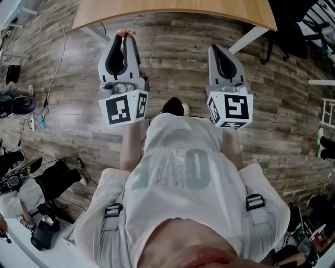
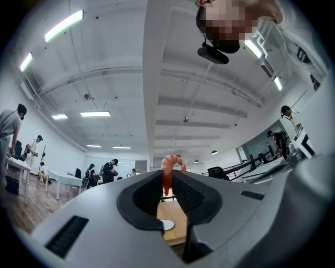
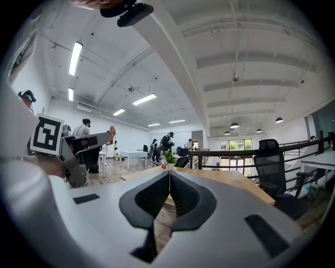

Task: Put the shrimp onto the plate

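Observation:
A pink curled shrimp (image 2: 167, 165) stands upright between the tips of my left gripper (image 2: 168, 177), which is shut on it. In the head view the shrimp (image 1: 125, 32) pokes out of the left gripper (image 1: 125, 40), just short of the near edge of a wooden table (image 1: 172, 11). Through the left jaws I see part of a white plate (image 2: 166, 225) on that table's top (image 2: 175, 212). My right gripper (image 1: 217, 48) is held alongside at the right. Its jaws (image 3: 169, 174) are shut with nothing between them. The shrimp (image 3: 112, 131) also shows at the left of the right gripper view.
The grippers hang over wood plank flooring (image 1: 172, 63) before the table, whose white leg (image 1: 246, 39) slants down at the right. A small potted plant (image 3: 168, 158) stands on the table. A black office chair (image 3: 272, 162) is at the right. Cables and gear (image 1: 36, 123) lie on the floor at left.

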Motion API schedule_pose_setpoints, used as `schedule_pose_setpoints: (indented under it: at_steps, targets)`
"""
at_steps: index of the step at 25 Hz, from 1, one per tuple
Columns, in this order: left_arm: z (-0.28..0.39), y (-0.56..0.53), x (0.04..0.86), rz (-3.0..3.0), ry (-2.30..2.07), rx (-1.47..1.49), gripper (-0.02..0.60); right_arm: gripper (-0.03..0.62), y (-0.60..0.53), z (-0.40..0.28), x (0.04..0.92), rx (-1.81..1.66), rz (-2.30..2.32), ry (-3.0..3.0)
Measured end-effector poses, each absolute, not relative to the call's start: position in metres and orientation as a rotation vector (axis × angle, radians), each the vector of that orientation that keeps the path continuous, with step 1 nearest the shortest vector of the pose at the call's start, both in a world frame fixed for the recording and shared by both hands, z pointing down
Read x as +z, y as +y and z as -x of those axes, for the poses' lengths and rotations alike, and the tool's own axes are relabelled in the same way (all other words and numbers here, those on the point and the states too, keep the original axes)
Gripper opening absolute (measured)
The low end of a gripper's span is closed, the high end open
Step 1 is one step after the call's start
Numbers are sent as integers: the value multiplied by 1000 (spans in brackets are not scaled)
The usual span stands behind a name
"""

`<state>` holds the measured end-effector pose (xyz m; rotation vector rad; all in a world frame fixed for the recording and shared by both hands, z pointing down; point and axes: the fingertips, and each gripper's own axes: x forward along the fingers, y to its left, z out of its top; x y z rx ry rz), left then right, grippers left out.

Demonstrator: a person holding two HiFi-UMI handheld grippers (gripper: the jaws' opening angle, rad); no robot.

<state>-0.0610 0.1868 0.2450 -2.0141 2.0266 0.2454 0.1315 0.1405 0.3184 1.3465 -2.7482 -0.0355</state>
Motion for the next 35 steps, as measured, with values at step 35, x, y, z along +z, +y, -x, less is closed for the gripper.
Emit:
schedule_pose_setpoints:
  at_steps: [35]
  targets:
    - [181, -77, 245, 2143, 1966, 219, 61, 19, -110, 21, 323, -54, -1169, -2690]
